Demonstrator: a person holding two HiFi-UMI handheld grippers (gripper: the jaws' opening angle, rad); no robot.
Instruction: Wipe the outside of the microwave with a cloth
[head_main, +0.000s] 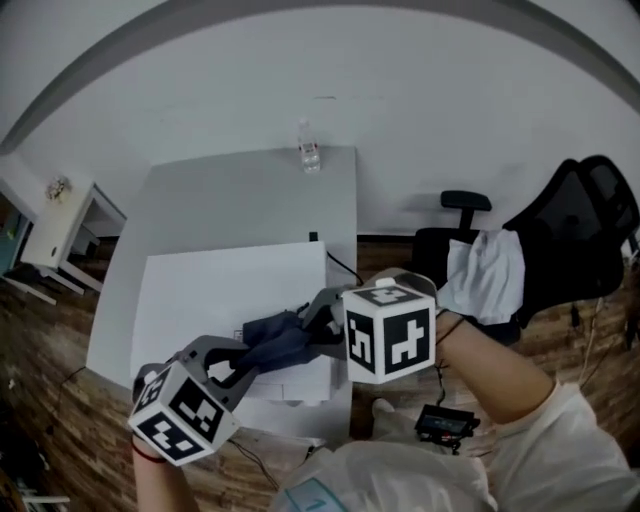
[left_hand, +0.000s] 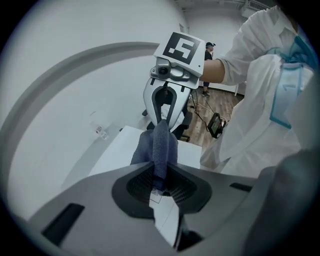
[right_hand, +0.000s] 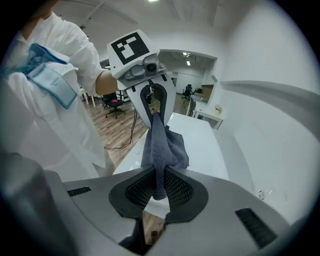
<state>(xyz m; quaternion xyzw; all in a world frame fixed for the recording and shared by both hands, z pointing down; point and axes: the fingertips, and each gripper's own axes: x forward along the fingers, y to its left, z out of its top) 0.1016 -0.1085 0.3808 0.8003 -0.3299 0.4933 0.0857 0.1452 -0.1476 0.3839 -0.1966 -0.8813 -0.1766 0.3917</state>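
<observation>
Cloth (head_main: 275, 340) is held up over the white box (head_main: 220, 300), the microwave I'm guessing. Left tool (head_main: 243, 357) and right tool (head_main: 322, 306) each pinch an end. Looks like all the wiping's still left.

Cloth (head_main: 275, 340): dark blue-grey terry, gathered into a loose rope, pulled taut between the left gripper (head_main: 240, 362) and right gripper (head_main: 318, 312), each clamped on one end. Its slack middle hangs bunched just above the near edge of the white microwave (head_main: 200, 300), seen from above.
</observation>
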